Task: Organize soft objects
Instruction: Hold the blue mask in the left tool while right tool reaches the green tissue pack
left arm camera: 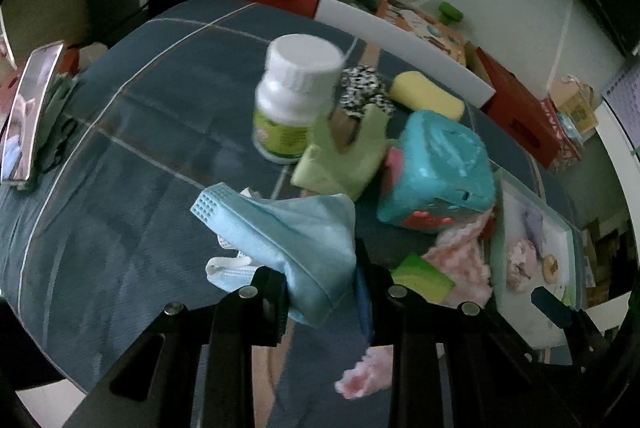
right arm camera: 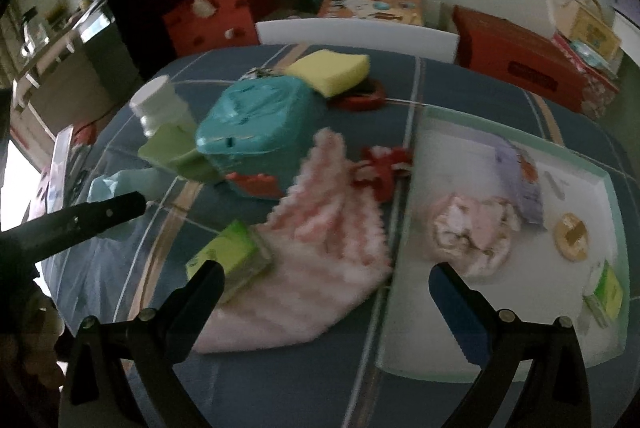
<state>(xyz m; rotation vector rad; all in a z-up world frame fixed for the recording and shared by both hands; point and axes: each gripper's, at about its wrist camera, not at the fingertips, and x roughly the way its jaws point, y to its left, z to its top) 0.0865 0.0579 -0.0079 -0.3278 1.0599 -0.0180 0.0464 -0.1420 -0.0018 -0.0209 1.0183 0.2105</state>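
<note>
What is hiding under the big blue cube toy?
The blue cube toy rests partly on a light green cloth at one side, and the fluffy pink cloth reaches its front edge. Whatever lies beneath its middle is covered, so I cannot tell.

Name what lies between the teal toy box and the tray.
A pink fluffy cloth lies between the teal toy box and the tray, clearest in the right wrist view.

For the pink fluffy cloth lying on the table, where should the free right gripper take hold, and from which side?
Grip the pink cloth at its near bottom corner, coming from above. It lies flat and limp, that corner is bare, and the green packet crowds its left edge.
</note>
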